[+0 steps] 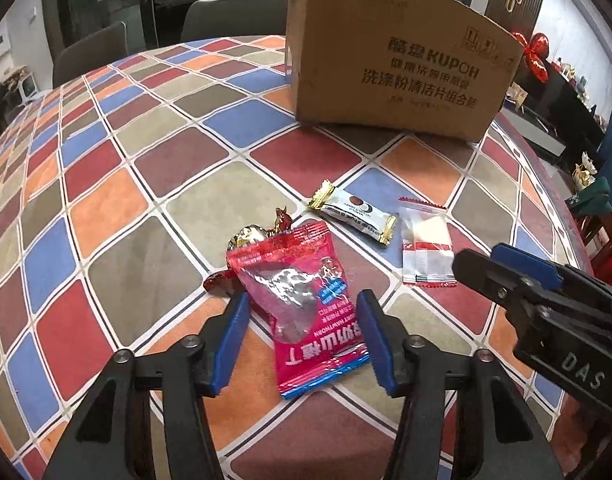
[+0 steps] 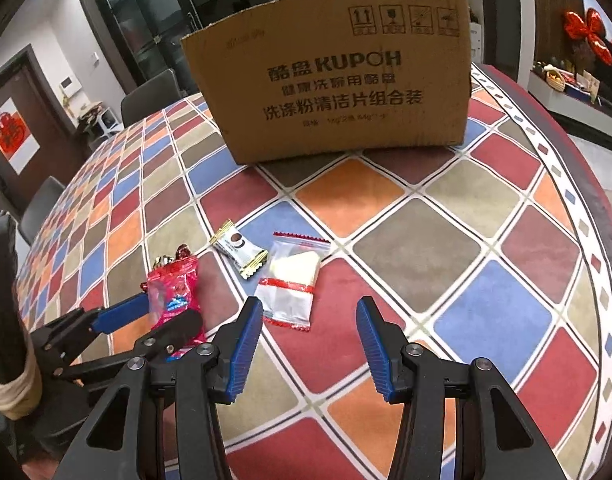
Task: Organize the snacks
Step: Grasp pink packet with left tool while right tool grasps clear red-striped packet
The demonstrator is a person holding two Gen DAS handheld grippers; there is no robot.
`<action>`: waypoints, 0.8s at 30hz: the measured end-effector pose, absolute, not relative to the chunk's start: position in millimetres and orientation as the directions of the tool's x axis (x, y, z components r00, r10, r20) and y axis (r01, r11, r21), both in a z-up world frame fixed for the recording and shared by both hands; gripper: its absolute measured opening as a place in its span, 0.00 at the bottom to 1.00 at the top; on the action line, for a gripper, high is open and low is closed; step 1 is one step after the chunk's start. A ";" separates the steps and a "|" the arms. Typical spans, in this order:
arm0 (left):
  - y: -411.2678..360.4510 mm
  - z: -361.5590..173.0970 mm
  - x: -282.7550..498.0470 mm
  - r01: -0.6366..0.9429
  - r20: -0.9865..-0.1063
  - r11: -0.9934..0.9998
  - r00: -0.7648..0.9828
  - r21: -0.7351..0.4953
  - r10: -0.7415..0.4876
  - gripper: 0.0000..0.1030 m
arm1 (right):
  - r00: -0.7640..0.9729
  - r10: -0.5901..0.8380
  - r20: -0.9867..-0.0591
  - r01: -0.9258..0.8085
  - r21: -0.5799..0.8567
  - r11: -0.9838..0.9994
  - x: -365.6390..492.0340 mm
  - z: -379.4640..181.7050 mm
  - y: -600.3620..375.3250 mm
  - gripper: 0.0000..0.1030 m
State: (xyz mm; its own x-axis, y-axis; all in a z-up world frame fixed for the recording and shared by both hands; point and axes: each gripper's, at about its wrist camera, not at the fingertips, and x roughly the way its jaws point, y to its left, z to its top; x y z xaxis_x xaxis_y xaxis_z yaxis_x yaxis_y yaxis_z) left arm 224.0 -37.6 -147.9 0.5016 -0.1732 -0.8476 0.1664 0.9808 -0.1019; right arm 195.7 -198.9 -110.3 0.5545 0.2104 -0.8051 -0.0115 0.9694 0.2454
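My left gripper (image 1: 301, 340) was spread wide, its blue pads either side of the red hawthorn packet (image 1: 301, 304) lying flat on the checked tablecloth (image 1: 145, 200), gripping nothing. My right gripper (image 2: 309, 336) was likewise released, just short of the clear white-filled sachet (image 2: 291, 280). A foil candy (image 1: 249, 236) peeked from behind the red packet, the coconut candy (image 1: 356, 212) lay beyond, and farthest stood the cardboard box (image 2: 338, 88).
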 end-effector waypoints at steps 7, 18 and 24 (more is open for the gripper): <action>-32.2 -148.1 223.0 0.180 -0.838 0.975 0.506 -0.130 -0.205 0.47 | 0.531 0.223 -0.817 -0.025 0.248 0.968 212.2 -115.7 -190.8 0.48; -22.0 -143.6 216.9 0.191 -0.825 0.970 0.517 -0.149 -0.229 0.41 | 0.520 0.161 -0.839 -0.046 0.160 0.986 233.0 -124.2 -169.5 0.48; -23.8 -134.6 211.8 0.211 -0.804 0.969 0.550 -0.129 -0.227 0.40 | 0.530 0.120 -0.840 -0.062 0.103 0.993 234.1 -127.2 -163.5 0.48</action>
